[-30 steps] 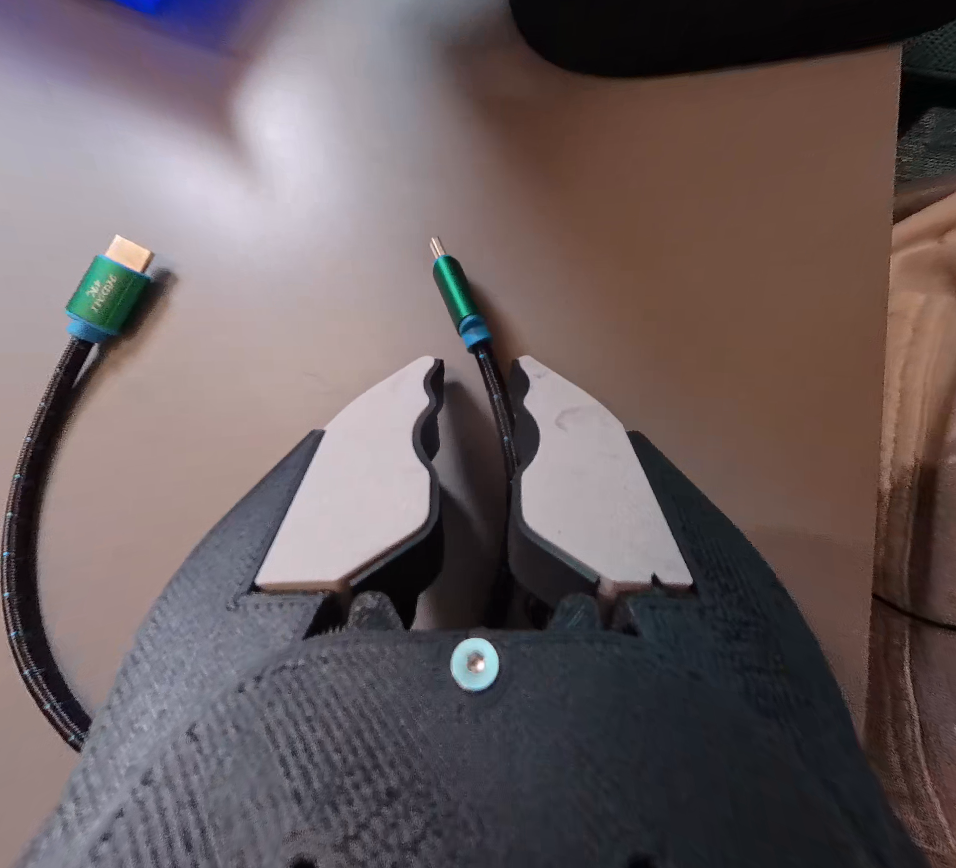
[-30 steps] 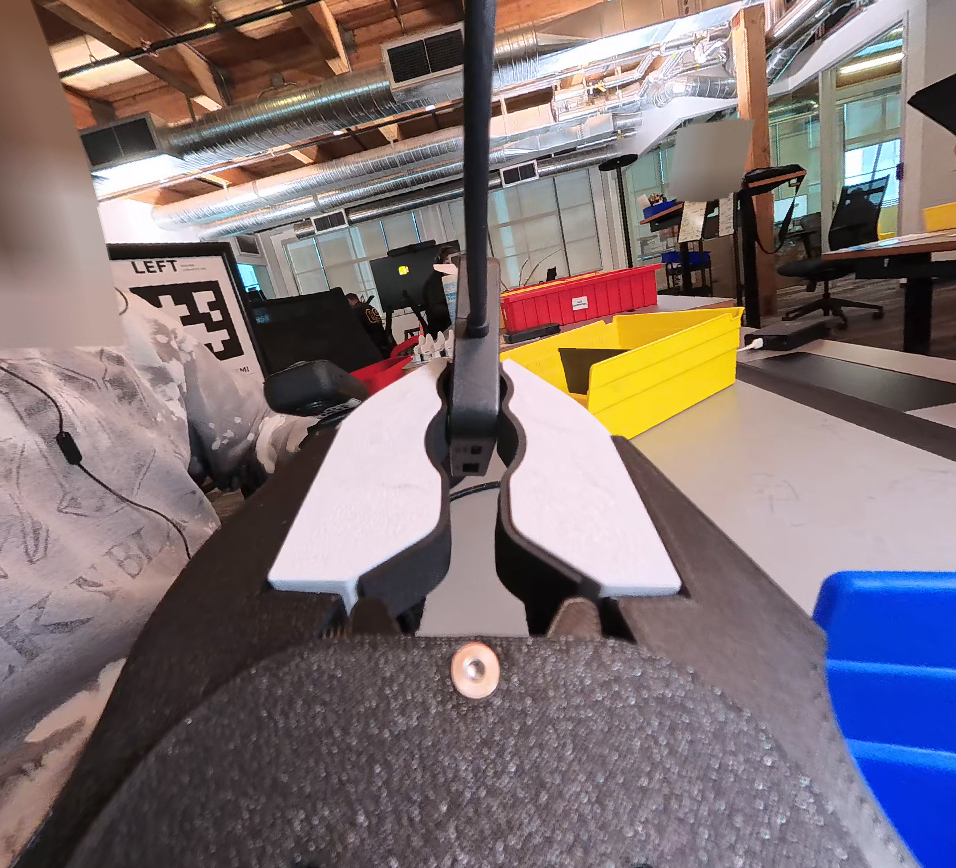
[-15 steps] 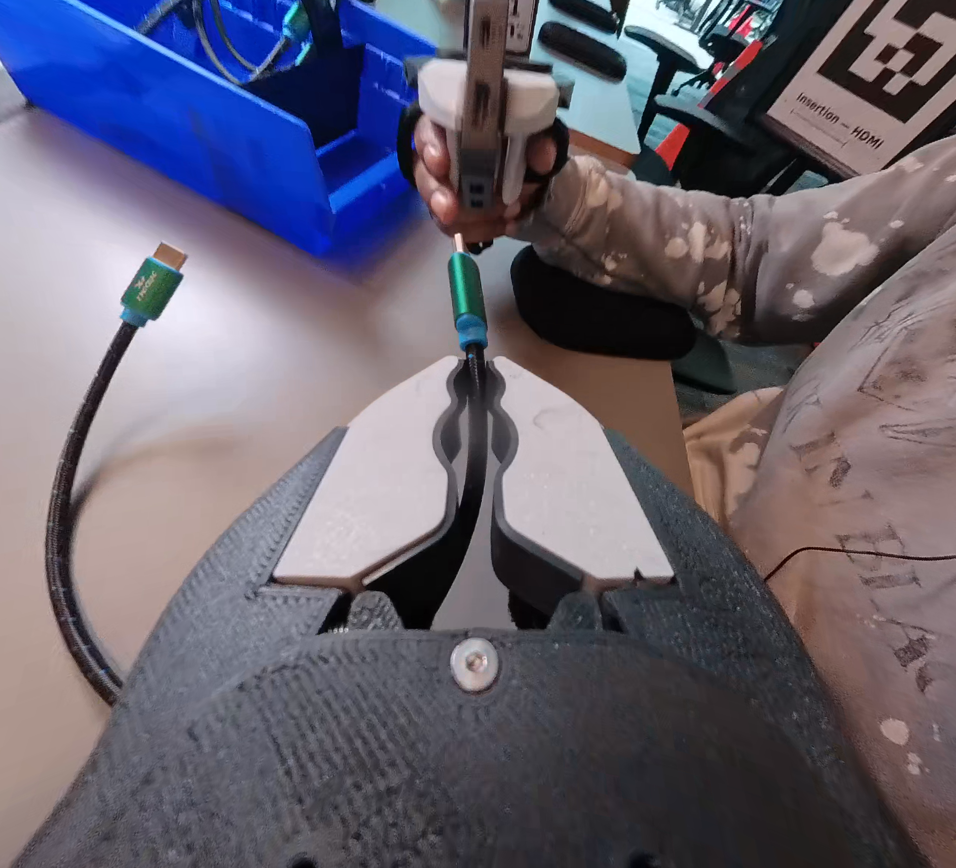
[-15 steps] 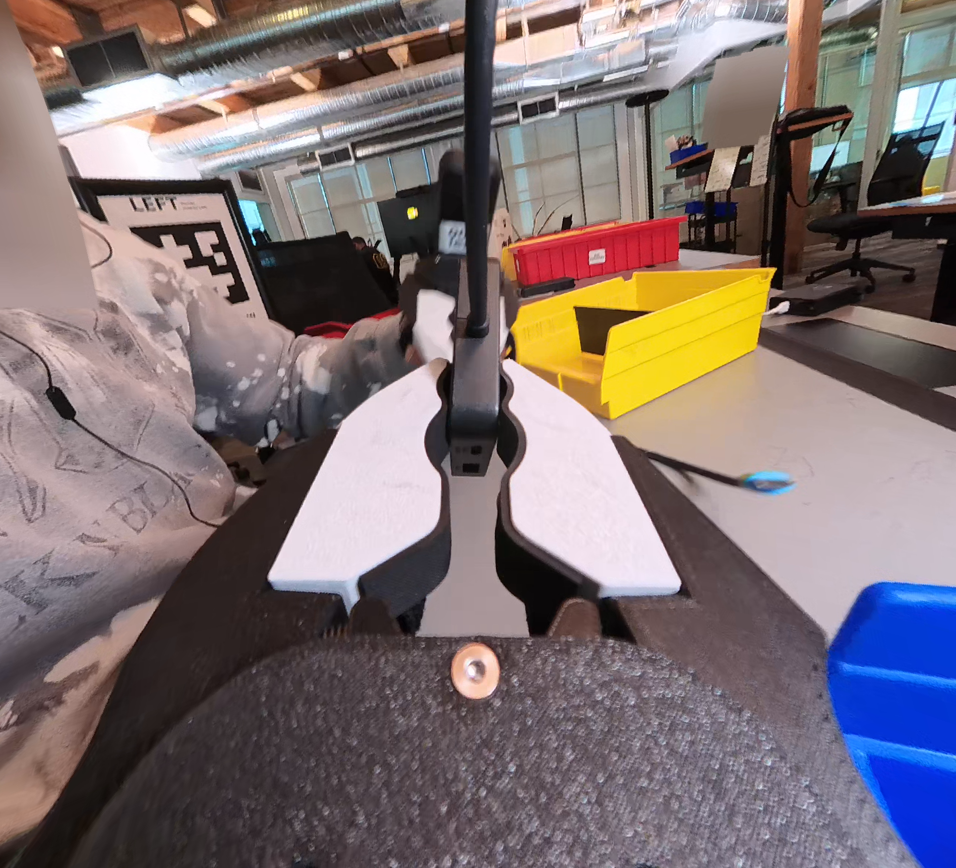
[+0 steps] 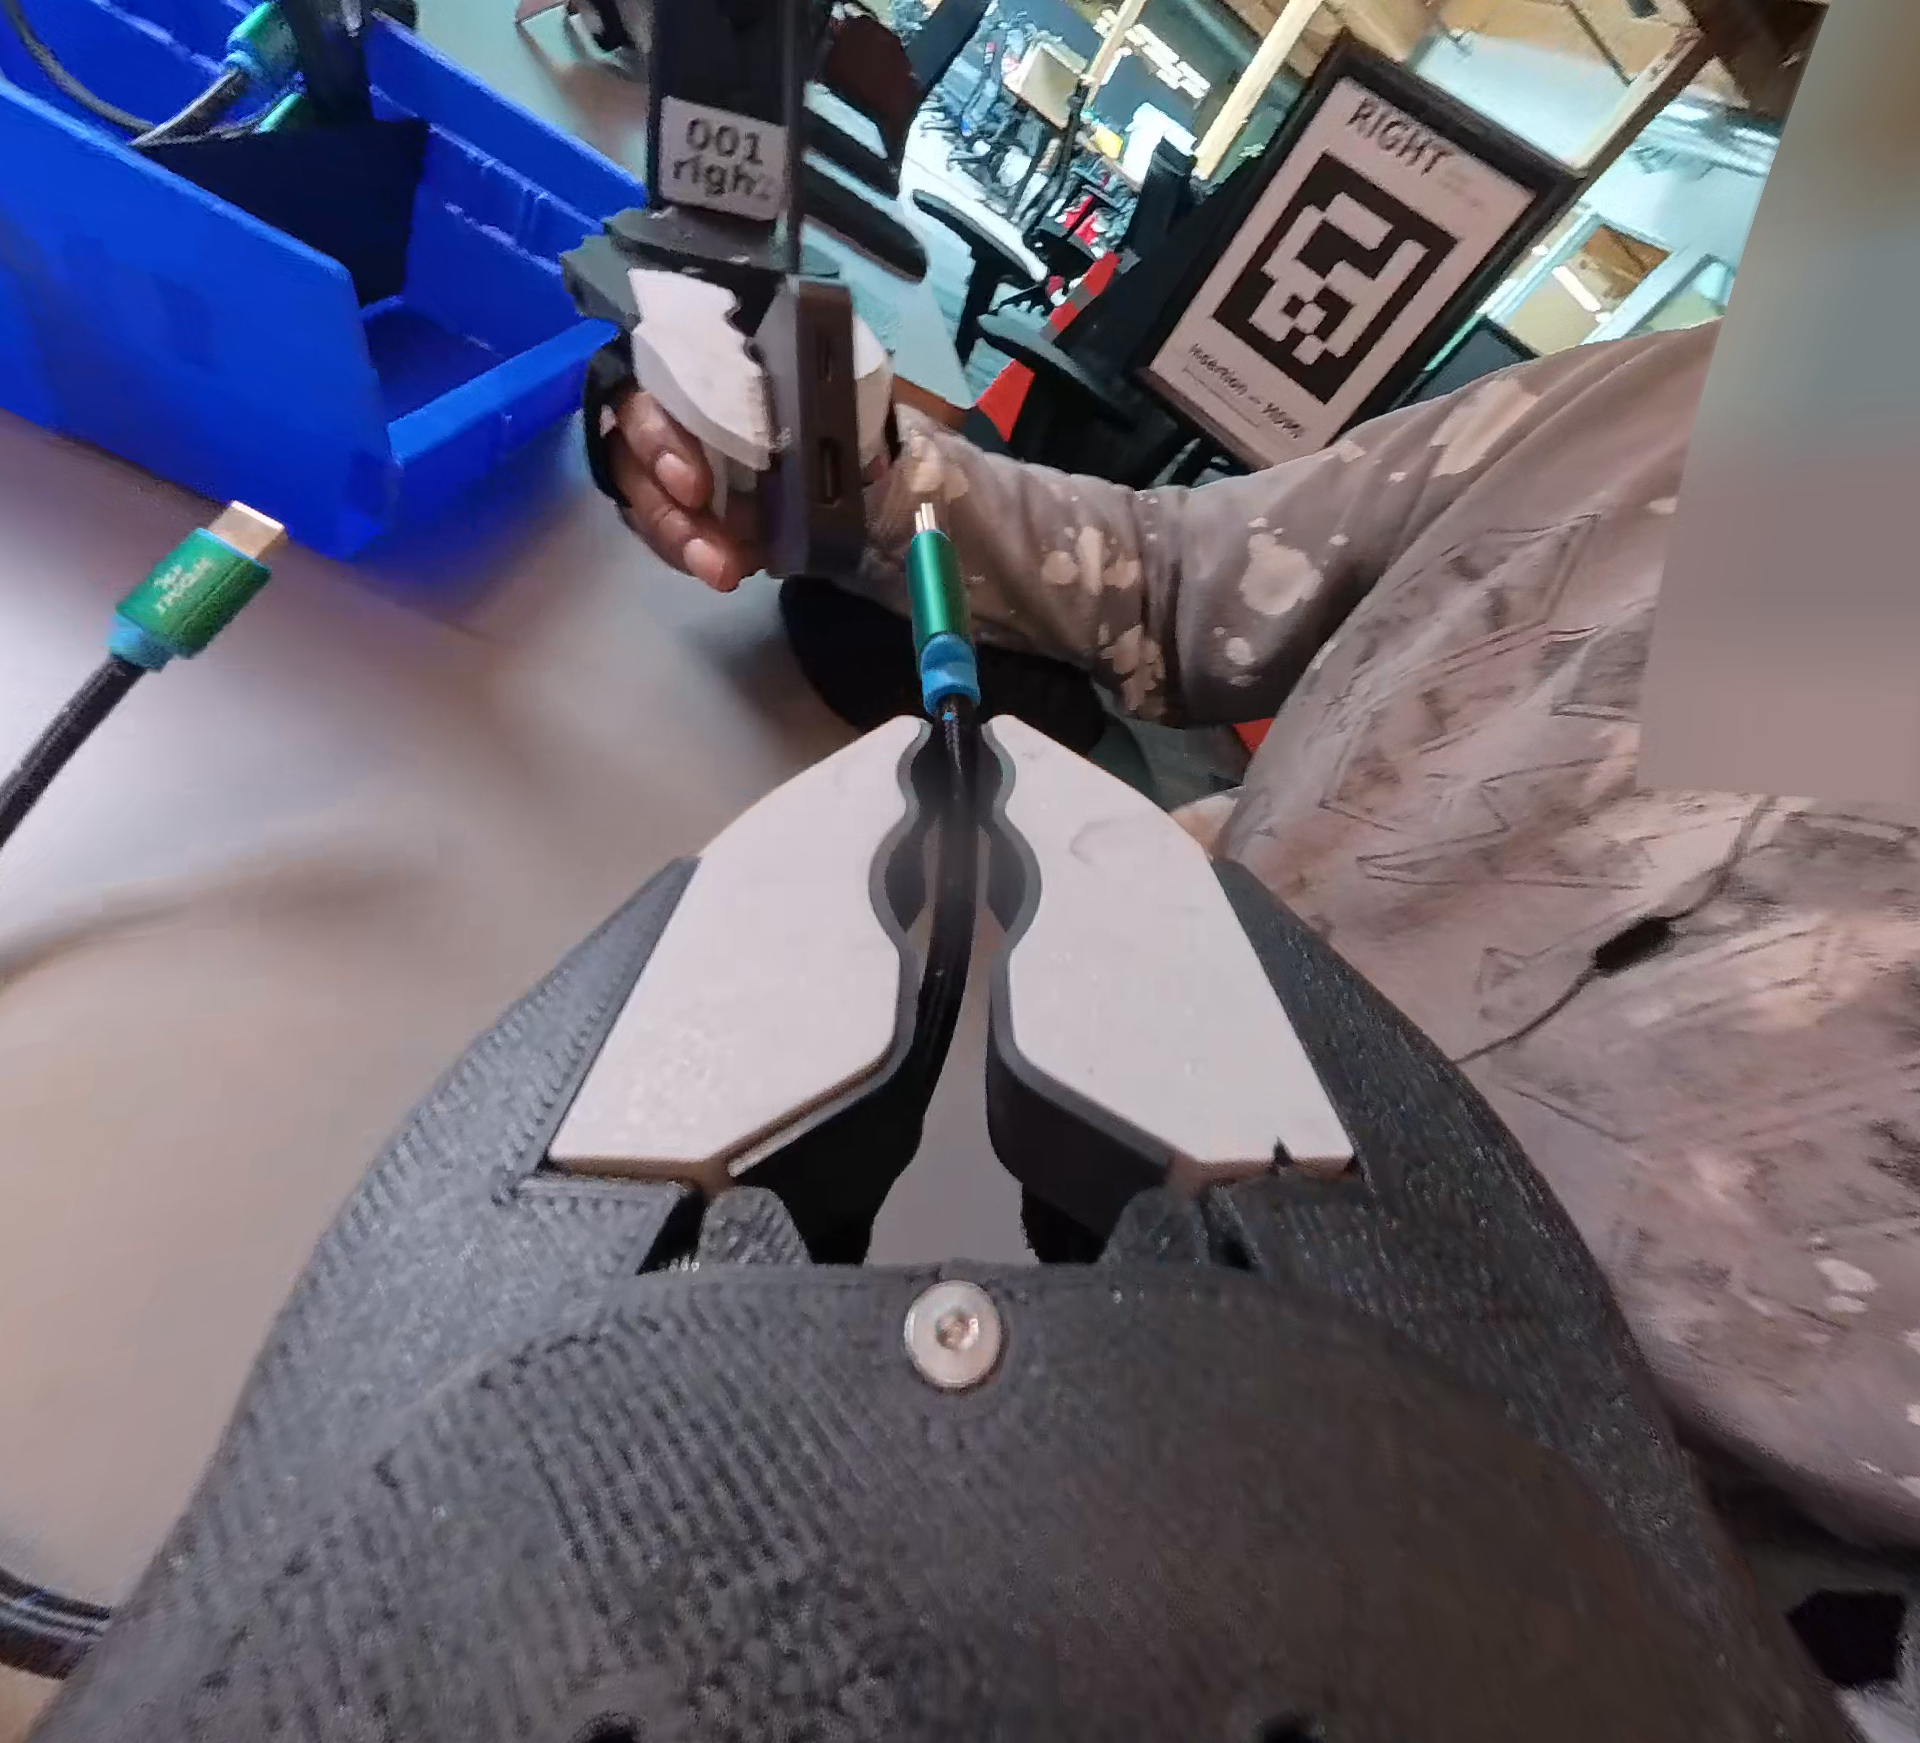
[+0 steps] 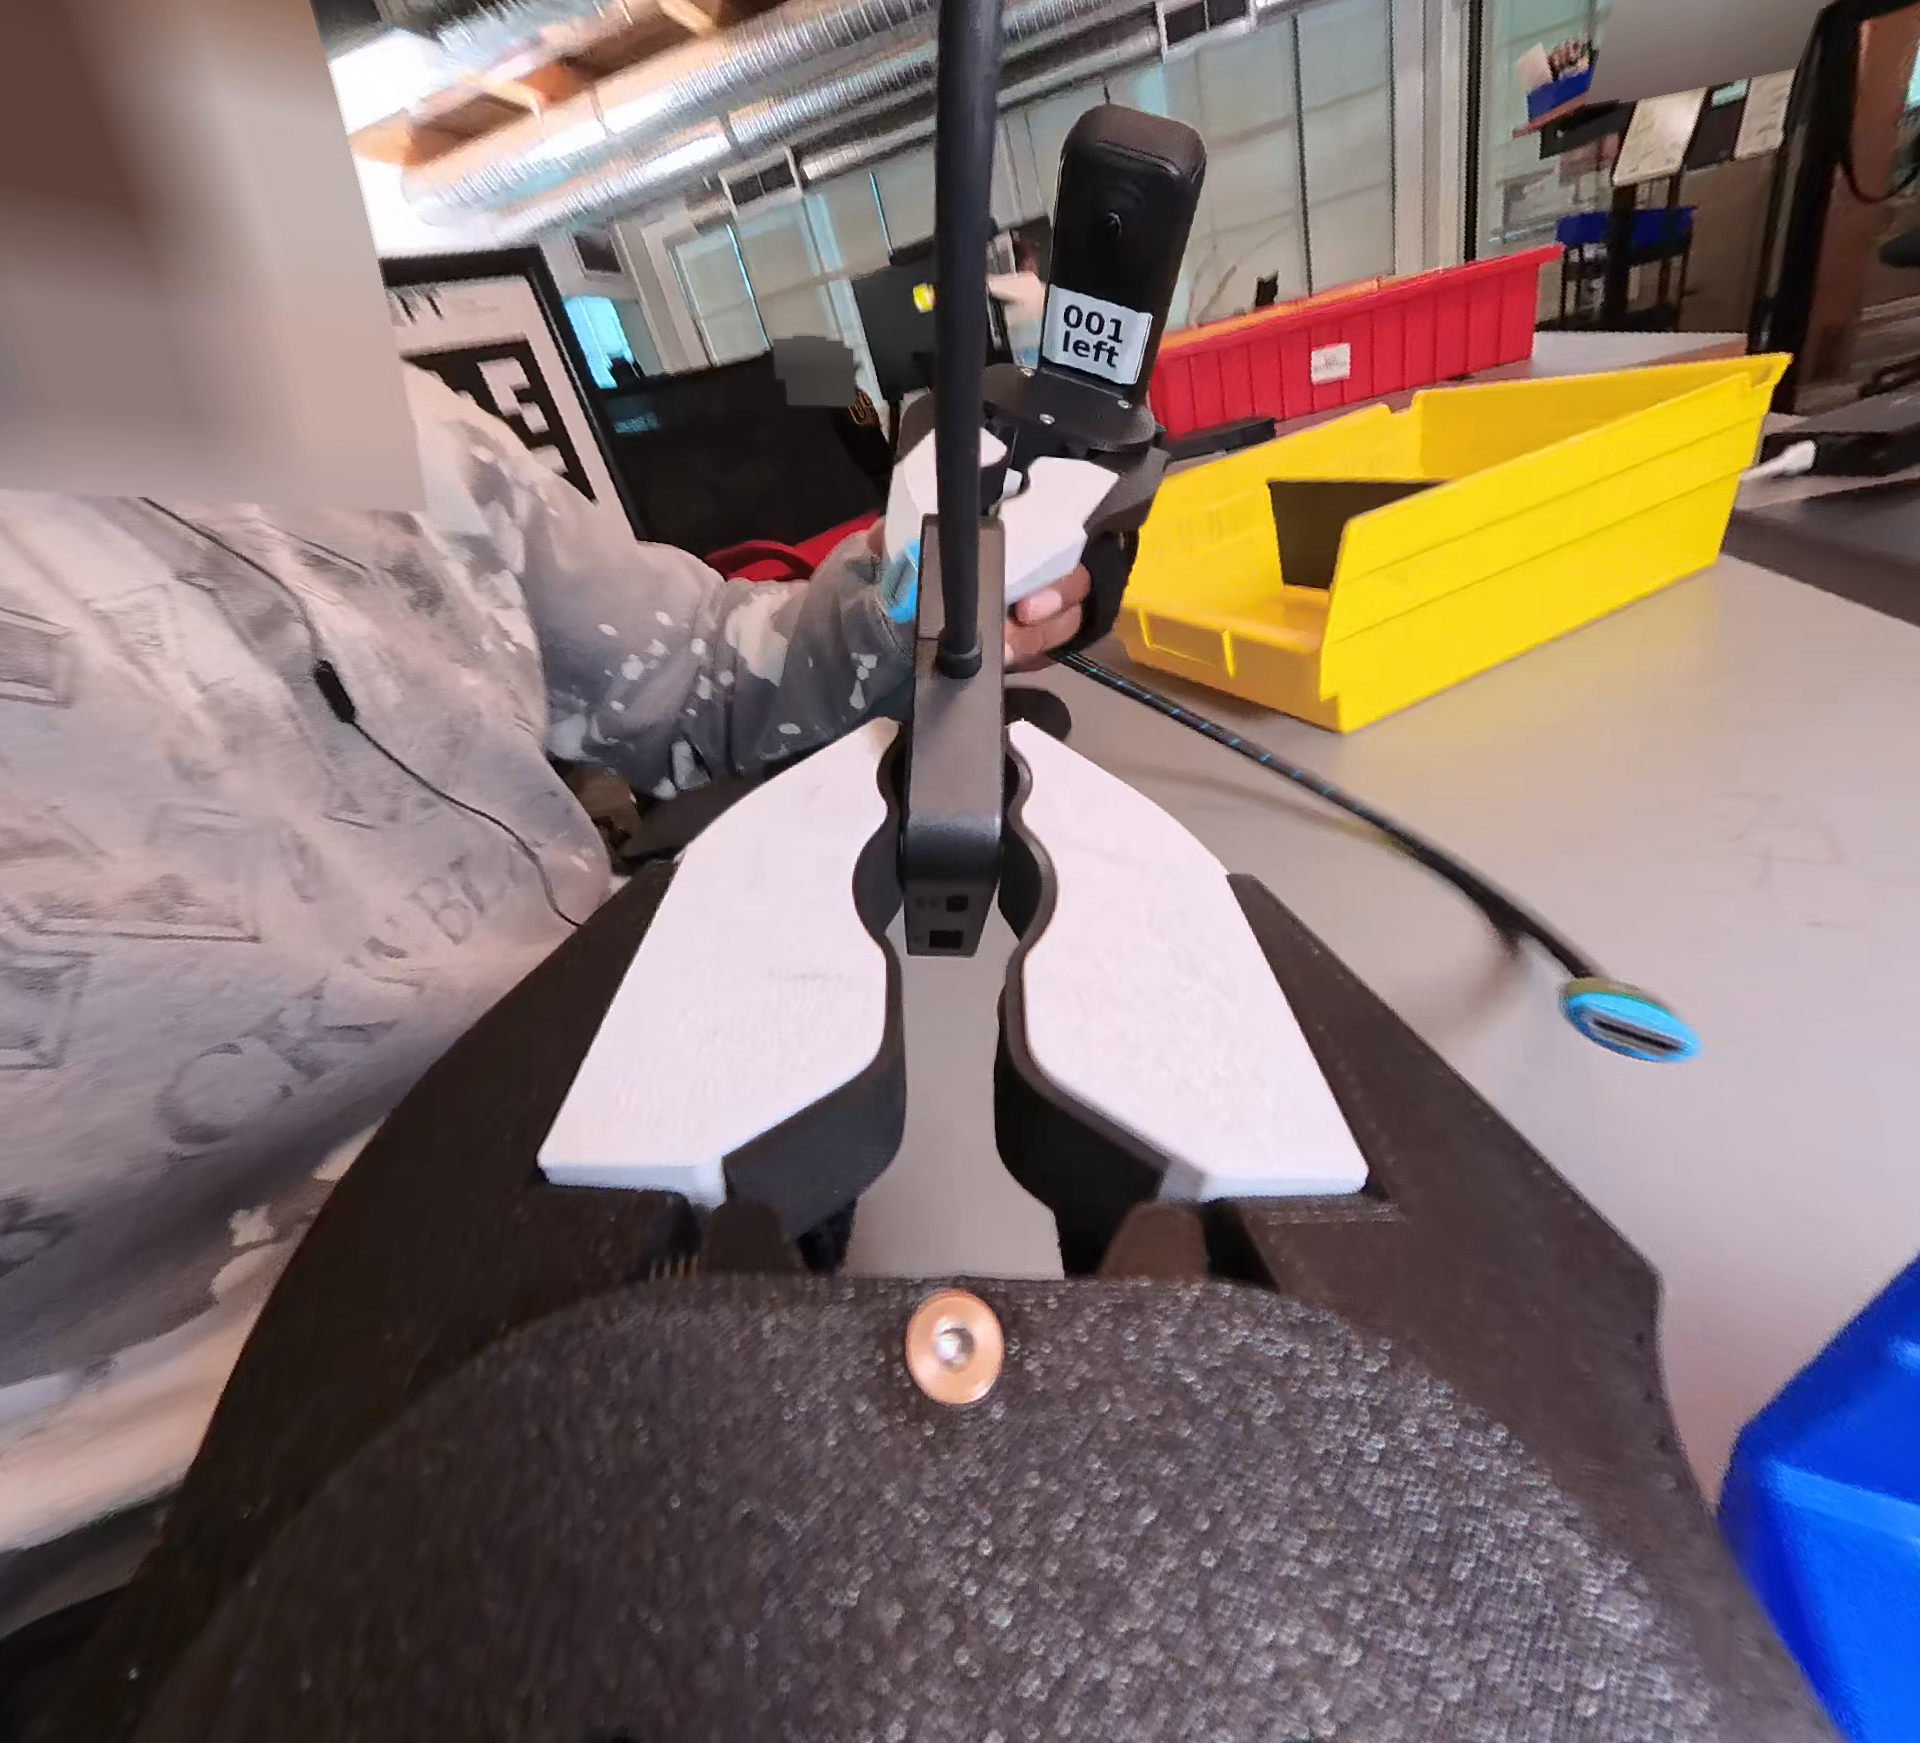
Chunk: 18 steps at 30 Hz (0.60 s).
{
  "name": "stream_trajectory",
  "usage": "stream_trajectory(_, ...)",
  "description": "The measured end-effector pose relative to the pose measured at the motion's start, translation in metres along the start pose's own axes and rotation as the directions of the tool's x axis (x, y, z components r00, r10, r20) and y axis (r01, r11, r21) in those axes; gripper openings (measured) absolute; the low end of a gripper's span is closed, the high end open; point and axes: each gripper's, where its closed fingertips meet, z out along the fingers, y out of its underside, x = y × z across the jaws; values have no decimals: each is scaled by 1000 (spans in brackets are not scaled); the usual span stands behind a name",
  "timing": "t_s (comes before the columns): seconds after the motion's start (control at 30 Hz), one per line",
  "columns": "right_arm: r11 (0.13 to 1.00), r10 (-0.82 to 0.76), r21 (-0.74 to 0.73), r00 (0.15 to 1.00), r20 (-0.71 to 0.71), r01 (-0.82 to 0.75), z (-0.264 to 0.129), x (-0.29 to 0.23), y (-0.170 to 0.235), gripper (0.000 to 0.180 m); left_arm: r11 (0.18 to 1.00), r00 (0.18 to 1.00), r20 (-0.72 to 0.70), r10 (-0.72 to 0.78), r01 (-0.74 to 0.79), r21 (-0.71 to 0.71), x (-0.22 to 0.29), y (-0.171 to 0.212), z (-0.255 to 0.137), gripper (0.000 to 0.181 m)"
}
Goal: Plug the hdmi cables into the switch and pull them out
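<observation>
Left wrist view: the left hand-held gripper [image 5: 954,737] is clamped on the braided cable just behind a green plug [image 5: 938,587], which stands near-upright with its metal tip just below and beside the switch [image 5: 816,436], not yet touching a port. The switch hangs in the right hand-held gripper [image 5: 769,405], whose fingers are closed on it. Judgement: the step in hand is the first insertion; it calls for shifting the tip toward the switch's lower port, squaring the plug's flat face to the slot, then pushing straight along the plug's axis while the switch is held steady. Gripping on cable rather than plug body risks the plug bending aside under push. Count here: one switch on the gripper, two plugs outside the blue bin [image 5: 208,322], the second plug [image 5: 192,587] lying on the counter [image 5: 416,810] well left of the switch; further plugs and a dark device sit in the bin, number unclear. Right wrist view: the right gripper's fingers [image 6: 1143,976] pinch the switch [image 6: 951,789], its own black lead [image 6: 971,135] rising above. Beyond the switch the left gripper [image 6: 997,530] is seen; a loose plug end [image 6: 1631,1028] lies on the counter to the switch's right. One yellow bin [image 6: 1455,571], one red bin [image 6: 1351,363].
</observation>
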Motion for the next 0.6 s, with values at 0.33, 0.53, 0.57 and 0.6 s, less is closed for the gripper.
stream_trajectory(0.33,978,-18,205,999,-41,26,-29,-4,-42,14,999,925,378,45,-52,8,-52,-38,-76,7)
stream_trajectory(0.53,993,-53,96,983,-174,70,-24,15,-27,14,981,869,476,136,-51,-187,-102,0,-49,7)
stream_trajectory(0.57,995,-70,58,977,-202,83,-24,19,-23,14,977,876,460,146,-56,-205,-104,4,-43,7)
stream_trajectory(0.6,995,-90,19,970,-226,97,-23,23,-18,14,974,884,442,152,-58,-220,-105,9,-37,7)
